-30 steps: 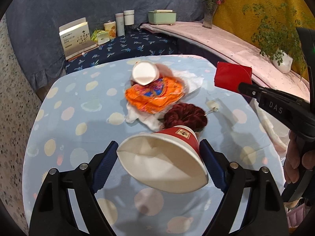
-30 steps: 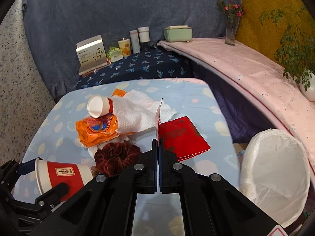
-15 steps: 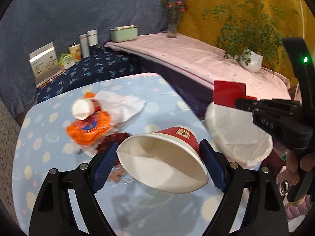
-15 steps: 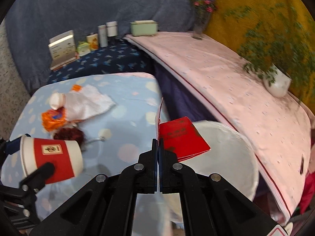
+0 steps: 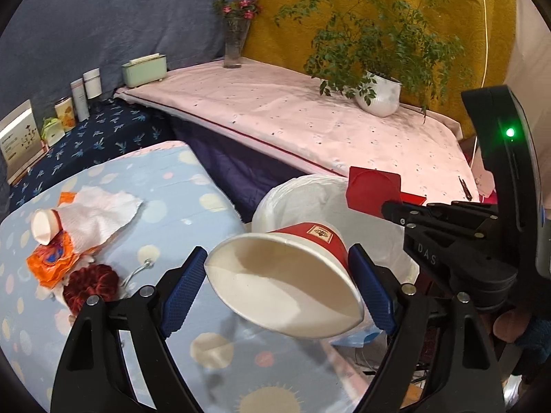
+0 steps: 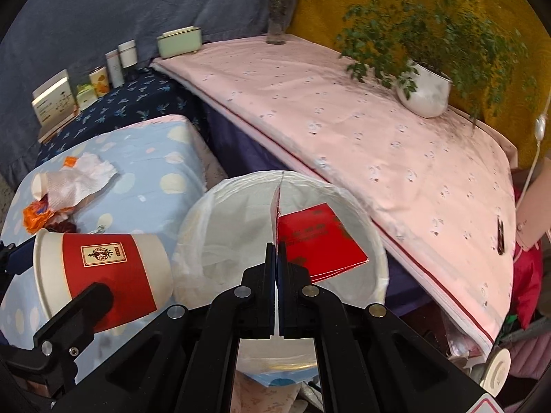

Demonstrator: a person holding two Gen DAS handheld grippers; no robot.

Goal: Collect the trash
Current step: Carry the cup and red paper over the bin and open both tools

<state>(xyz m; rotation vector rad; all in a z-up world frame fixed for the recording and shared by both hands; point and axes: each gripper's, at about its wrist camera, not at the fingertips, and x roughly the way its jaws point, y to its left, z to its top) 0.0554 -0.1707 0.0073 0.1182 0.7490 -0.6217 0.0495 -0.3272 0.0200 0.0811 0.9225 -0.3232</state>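
Note:
My left gripper (image 5: 279,282) is shut on a red and white paper cup (image 5: 286,275), lying sideways with its mouth toward the camera, at the near rim of the white-lined trash bin (image 5: 296,192). The same cup (image 6: 103,268) shows at the left of the right wrist view. My right gripper (image 6: 277,251) is shut on a red paper packet (image 6: 316,237), held over the open bin (image 6: 241,213). On the blue spotted table (image 5: 172,179) lie a small white cup (image 5: 43,225), a white napkin (image 5: 100,210), an orange wrapper (image 5: 48,261) and a dark red scrunchie (image 5: 91,285).
A pink-covered bench (image 5: 310,120) runs behind the bin with a potted plant (image 5: 378,96) and a flower vase (image 5: 236,44). Boxes and tins (image 5: 75,99) stand on a dark blue cloth at the back left. A person's hand (image 5: 509,323) holds the right gripper's handle.
Both grippers have swung right, away from the trash pile on the table, and now hang at the bin. The cup and the red packet stay gripped.

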